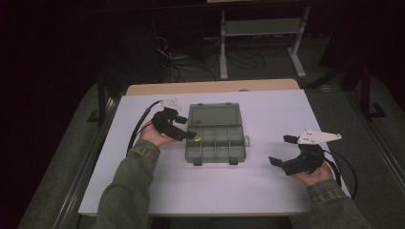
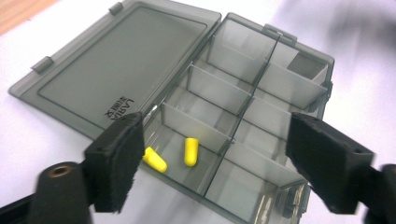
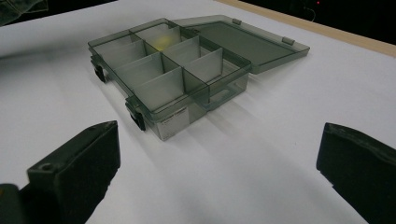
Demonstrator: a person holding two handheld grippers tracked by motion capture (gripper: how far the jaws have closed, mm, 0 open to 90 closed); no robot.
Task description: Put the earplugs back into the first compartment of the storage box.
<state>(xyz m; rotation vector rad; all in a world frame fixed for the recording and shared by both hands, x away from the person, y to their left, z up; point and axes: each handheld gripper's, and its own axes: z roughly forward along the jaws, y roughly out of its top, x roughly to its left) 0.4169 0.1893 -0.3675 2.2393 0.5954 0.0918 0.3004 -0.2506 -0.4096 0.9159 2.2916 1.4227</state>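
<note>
From above, your left gripper (image 1: 190,128) hovers released at the open organizer box (image 1: 215,138) on the bench (image 1: 143,191), its own view shows two yellow earplugs (image 2: 175,155) in the compartment just beyond its spread jaws, and your right gripper (image 3: 217,186) sits released, the box well ahead.

Left gripper (image 1: 191,128) is held in the left hand (image 1: 155,136), jaws spread wide with nothing gripped, forearm angled in from below. Right gripper (image 1: 282,150) is held low in the right hand (image 1: 315,174), jaws wide apart, nothing pinched between them.
</note>
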